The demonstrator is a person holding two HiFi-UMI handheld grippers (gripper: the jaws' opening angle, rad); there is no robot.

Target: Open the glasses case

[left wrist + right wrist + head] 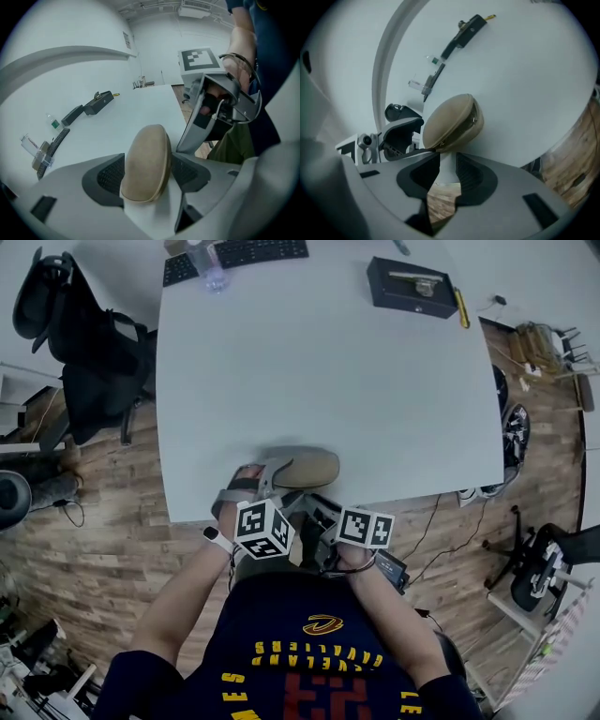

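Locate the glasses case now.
Head view, centre: the glasses case lies at the near edge of the white table, between the jaws of the left gripper.

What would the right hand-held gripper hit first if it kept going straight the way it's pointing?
Probably the tan glasses case, lying just past the open jaws of the right hand-held gripper, on the white table.

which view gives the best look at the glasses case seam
The right gripper view: the tan glasses case lies side-on there, so the seam between its two halves shows as a dark line. The left gripper view shows only its rounded end, head-on. The head view shows its top from above, small, with no seam visible.
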